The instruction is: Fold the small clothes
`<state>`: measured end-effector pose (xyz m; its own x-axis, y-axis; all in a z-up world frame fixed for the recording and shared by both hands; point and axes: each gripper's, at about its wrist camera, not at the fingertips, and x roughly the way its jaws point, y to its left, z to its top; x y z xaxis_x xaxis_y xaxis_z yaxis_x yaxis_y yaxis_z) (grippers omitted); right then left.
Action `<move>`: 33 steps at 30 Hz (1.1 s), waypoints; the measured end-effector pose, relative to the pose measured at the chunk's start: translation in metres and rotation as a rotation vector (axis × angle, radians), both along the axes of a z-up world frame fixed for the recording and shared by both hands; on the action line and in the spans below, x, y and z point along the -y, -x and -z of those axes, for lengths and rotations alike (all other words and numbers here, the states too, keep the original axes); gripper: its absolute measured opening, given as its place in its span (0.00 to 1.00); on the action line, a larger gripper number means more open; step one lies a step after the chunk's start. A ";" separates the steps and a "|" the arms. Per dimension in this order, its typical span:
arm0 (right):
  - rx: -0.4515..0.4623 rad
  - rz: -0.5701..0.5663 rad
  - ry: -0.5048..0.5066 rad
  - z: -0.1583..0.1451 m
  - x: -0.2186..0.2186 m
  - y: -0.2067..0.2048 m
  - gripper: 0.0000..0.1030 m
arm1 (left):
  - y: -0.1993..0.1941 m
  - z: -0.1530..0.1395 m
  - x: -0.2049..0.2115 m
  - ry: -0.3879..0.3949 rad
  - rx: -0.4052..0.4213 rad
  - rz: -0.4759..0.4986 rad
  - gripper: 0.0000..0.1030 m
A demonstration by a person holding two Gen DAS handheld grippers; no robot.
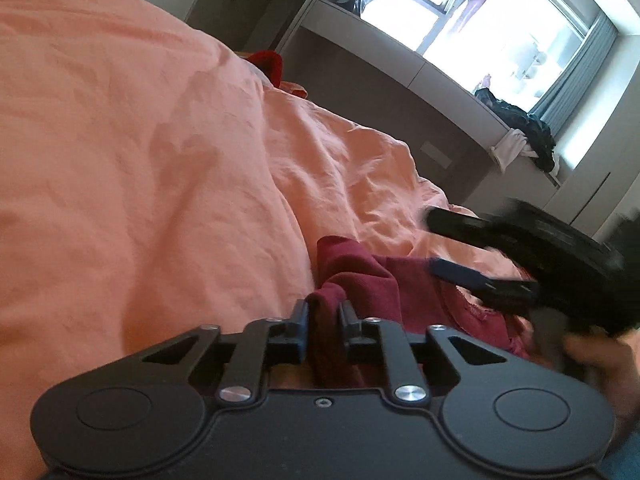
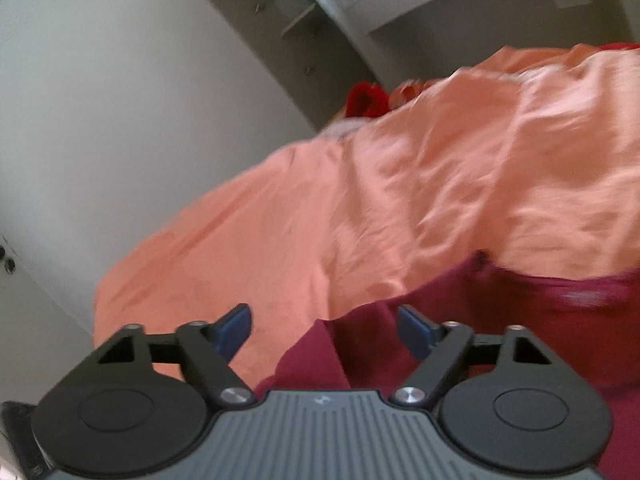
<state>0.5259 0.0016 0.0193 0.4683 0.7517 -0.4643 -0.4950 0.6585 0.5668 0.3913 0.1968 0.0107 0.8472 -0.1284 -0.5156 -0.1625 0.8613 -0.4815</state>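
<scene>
Left gripper [image 1: 324, 310]: jaws closed on a bunched fold of the maroon garment [image 1: 360, 280]. Right gripper [image 2: 324, 320]: jaws spread wide, gripping nothing, hovering over the same garment [image 2: 500, 320] — motion-blurred in the left wrist view [image 1: 436, 240].

Orange bed cover [image 1: 140, 160] — wrinkled, fills most of both views and carries the garment near its edge on the window side. Window [image 1: 500, 20] and a grey ledge [image 1: 400, 72] lie beyond the bed. Dark clothes pile [image 1: 528, 128] rests on the ledge. Red cloth [image 1: 268, 62] sits at the bed's far edge.
</scene>
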 end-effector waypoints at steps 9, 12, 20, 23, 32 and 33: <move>-0.007 -0.123 0.188 0.017 -0.075 -0.013 0.07 | 0.007 0.000 -0.005 0.031 0.009 -0.054 0.06; 0.066 -0.131 0.223 0.011 -0.083 -0.006 0.05 | 0.014 0.000 -0.011 0.068 0.015 -0.108 0.05; 0.176 -0.057 0.208 0.003 -0.092 -0.002 0.04 | 0.023 0.001 -0.013 0.055 0.008 -0.185 0.04; 0.162 -0.070 0.211 0.009 -0.098 -0.003 0.07 | 0.022 0.003 -0.021 0.103 -0.010 -0.175 0.09; 0.234 -0.034 0.274 -0.031 -0.042 0.039 0.81 | 0.025 -0.011 -0.017 -0.017 0.029 -0.167 0.52; 0.246 -0.030 0.300 -0.033 -0.032 0.049 0.88 | 0.024 -0.013 -0.015 -0.040 0.026 -0.161 0.55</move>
<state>0.4767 0.0339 0.0525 0.5731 0.6144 -0.5424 -0.6134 0.7604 0.2133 0.3672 0.2115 0.0235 0.8682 0.0303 -0.4954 -0.2879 0.8438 -0.4529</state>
